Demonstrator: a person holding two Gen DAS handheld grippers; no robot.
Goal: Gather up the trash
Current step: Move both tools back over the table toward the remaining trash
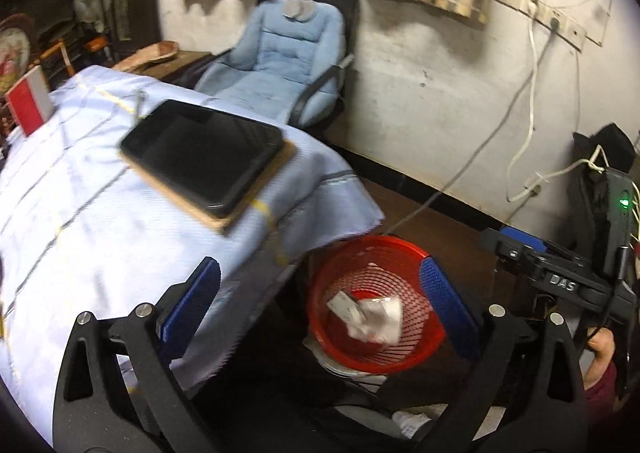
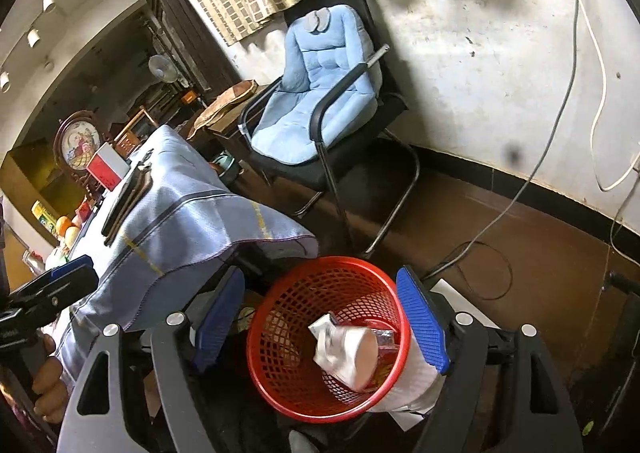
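Observation:
A red mesh basket (image 1: 332, 289) stands on the floor beside the table corner, with crumpled white and silvery trash (image 1: 376, 317) in it. My left gripper (image 1: 320, 305) hangs above it, blue pads wide apart and nothing between them. In the right wrist view the same basket (image 2: 320, 265) lies below my right gripper (image 2: 322, 321), whose jaws also stand open and hold nothing. The wrapper trash (image 2: 348, 353) rests inside. A white thing (image 2: 412, 385) sits just outside the basket under the right finger; what it is I cannot tell. Each gripper shows at the edge of the other's view.
The table under a light blue cloth (image 1: 100, 213) carries a black tablet on a board (image 1: 204, 157) and a red and white box (image 1: 28, 105). A blue-cushioned chair (image 2: 320, 101) stands by the wall. Cables (image 2: 480, 253) trail across the brown floor.

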